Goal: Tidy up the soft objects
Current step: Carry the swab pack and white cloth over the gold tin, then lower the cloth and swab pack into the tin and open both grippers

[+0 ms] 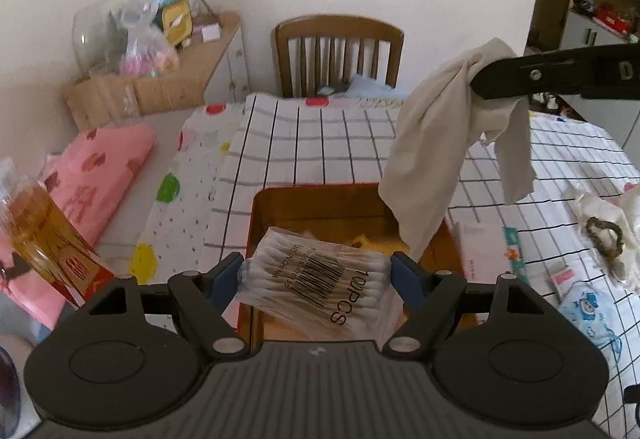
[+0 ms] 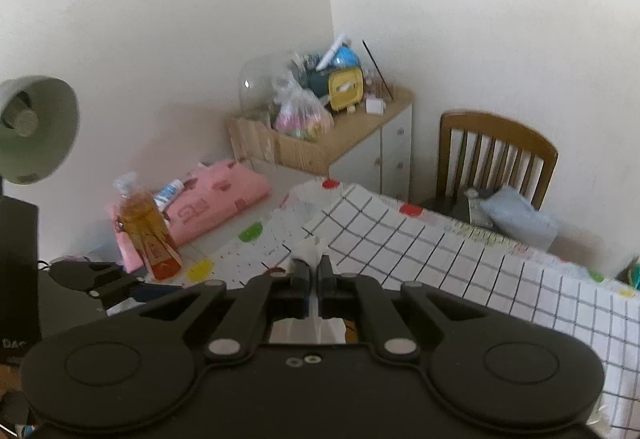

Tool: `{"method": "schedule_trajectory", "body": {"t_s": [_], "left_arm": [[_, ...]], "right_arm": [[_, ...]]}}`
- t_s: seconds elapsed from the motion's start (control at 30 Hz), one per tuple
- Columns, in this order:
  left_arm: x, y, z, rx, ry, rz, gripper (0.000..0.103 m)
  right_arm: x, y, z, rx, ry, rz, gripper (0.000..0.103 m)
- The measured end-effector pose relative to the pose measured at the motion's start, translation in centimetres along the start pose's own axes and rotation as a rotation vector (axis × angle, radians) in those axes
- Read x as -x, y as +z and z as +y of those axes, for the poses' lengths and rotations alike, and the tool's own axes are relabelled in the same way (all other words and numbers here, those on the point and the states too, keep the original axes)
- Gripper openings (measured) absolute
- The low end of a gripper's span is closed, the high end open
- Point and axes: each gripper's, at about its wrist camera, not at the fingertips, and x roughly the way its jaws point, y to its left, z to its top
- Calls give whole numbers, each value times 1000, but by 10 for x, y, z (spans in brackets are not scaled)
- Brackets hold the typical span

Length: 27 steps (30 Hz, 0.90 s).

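My left gripper [image 1: 318,273] is shut on a clear pack of cotton swabs [image 1: 316,279] marked 100PCS, held over the near end of an orange box [image 1: 320,207] on the checked tablecloth. My right gripper [image 2: 314,271] is shut on a beige cloth [image 2: 308,251]. In the left wrist view the right gripper [image 1: 478,81] reaches in from the right and the cloth [image 1: 436,151] hangs from it, its lower end over the box's right rim. A yellow item [image 1: 366,241] lies inside the box.
A tissue pack [image 1: 486,247], a brown hair tie on white wrapping [image 1: 606,243] and a blue-print packet [image 1: 588,307] lie right of the box. An amber bottle [image 1: 48,239] and pink fabric [image 1: 100,175] are left. A wooden chair [image 1: 340,51] stands beyond the table.
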Motion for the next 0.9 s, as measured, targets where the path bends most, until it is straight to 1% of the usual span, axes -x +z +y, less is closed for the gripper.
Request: {"method": "schedule_trajectory", "body": {"t_s": [0.13, 0.27, 0.43, 0.57, 0.73, 0.9], "left_arm": [[-18, -3, 2, -2, 9, 32, 80], [-35, -4, 2, 8, 1, 61, 80], [-50, -9, -4, 3, -8, 83, 80], [-60, -10, -8, -9, -19, 94, 80], [-72, -12, -10, -12, -16, 112, 80], [-79, -13, -8, 0, -18, 123, 80]], "right_arm": [[-30, -5, -4, 5, -11, 47, 3], [-55, -12, -6, 6, -8, 95, 3], [-84, -25, -8, 1, -9, 159, 4], [-104, -36, -10, -11, 7, 211, 7], [-119, -48, -10, -2, 12, 252, 9], [-124, -56, -15, -18, 20, 268, 16]]}}
